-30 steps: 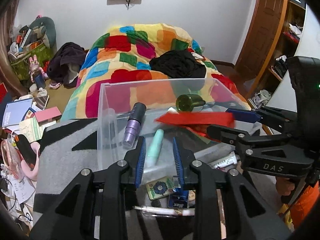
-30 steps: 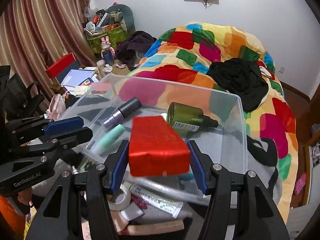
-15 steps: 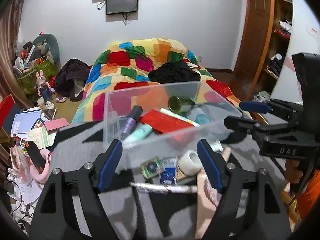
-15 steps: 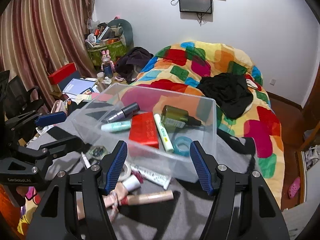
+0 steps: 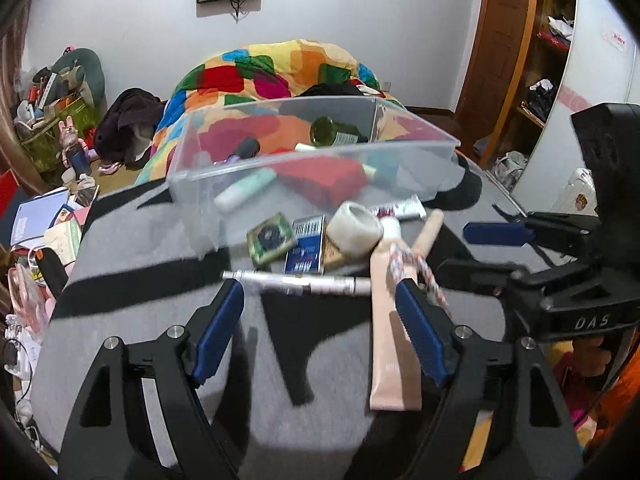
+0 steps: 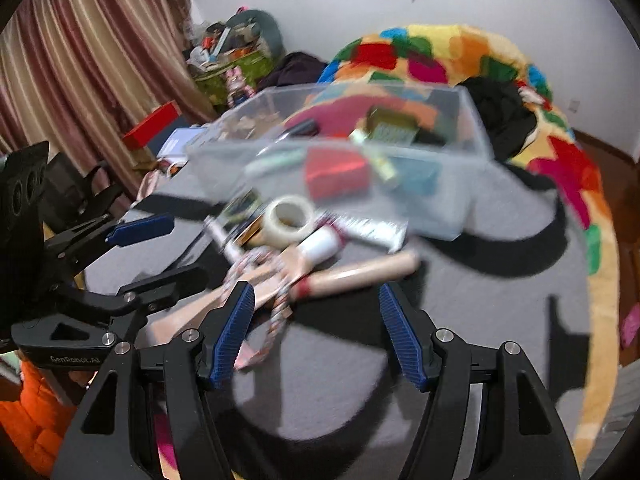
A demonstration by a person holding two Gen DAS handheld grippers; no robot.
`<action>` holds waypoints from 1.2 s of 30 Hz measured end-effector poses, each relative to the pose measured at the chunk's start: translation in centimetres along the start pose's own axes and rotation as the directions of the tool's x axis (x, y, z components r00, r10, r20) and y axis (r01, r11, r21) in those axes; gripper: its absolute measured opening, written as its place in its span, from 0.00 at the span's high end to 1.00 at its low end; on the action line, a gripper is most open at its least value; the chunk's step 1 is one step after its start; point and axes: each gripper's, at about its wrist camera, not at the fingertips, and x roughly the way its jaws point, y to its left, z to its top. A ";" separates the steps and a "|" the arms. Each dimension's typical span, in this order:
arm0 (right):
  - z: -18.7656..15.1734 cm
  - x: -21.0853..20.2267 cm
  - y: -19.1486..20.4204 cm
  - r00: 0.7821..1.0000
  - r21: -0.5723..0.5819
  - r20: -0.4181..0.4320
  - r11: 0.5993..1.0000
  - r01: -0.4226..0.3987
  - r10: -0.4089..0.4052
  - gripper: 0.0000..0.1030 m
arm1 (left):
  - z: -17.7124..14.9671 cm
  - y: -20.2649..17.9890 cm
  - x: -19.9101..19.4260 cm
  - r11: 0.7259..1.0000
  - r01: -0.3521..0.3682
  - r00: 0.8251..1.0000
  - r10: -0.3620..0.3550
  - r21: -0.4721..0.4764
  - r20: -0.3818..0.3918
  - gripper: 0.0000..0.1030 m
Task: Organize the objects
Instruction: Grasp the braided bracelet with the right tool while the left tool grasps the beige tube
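A clear plastic bin [image 5: 400, 146] [image 6: 456, 208] stands on the grey cloth. It holds a red box [image 5: 324, 178] [image 6: 336, 172], a mint tube [image 5: 244, 192], a green bottle [image 5: 332, 132], a purple tube [image 5: 242, 150] and more. Loose items lie in front of it: a tape roll [image 5: 356, 230] [image 6: 290, 220], a silver pen [image 5: 296, 282], a pink tube [image 5: 390, 320], a green compact [image 5: 272, 236], a blue card [image 5: 306, 244]. My left gripper [image 5: 318, 306] is open and empty, just short of the pen. My right gripper [image 6: 316, 302] is open and empty over the pink tubes [image 6: 360, 272].
A bed with a colourful quilt [image 5: 280, 64] [image 6: 460, 56] lies behind the bin. Clutter and books [image 5: 44, 216] cover the floor at left. A wooden door and shelves [image 5: 516, 40] are at right. Curtains [image 6: 80, 60] hang at left in the right wrist view.
The left gripper let go of the mint tube and the right let go of the red box, both now in the bin. Both grippers opened and pulled back to the loose items.
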 end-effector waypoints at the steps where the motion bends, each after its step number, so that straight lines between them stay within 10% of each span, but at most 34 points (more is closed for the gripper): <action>1: -0.3 0.4 0.2 1.000 0.004 -0.015 1.000 -0.019 0.019 0.47 | -0.2 0.0 -0.1 1.000 -0.001 1.000 0.001 0.003 -0.001 0.24; 8: -1.3 1.7 0.6 0.996 0.010 -0.059 0.998 -0.069 0.070 0.91 | -1.7 -0.4 0.3 0.999 0.045 0.998 -0.045 -0.002 -0.034 0.24; 13: -1.8 0.9 -0.1 0.999 0.022 -0.032 0.999 -0.036 0.037 0.93 | -1.9 -2.1 1.5 0.996 0.080 0.995 -0.078 0.030 -0.059 0.25; 20: -2.0 -0.5 -2.2 1.000 0.073 0.002 0.997 0.022 -0.022 0.93 | -1.2 -3.6 2.9 0.993 0.108 0.993 -0.105 0.054 -0.061 0.71; 36: -1.1 -3.1 -3.4 0.994 0.103 0.090 0.994 0.044 -0.054 0.93 | -0.4 -4.2 -1.0 0.994 0.083 0.994 -0.088 0.073 0.063 0.72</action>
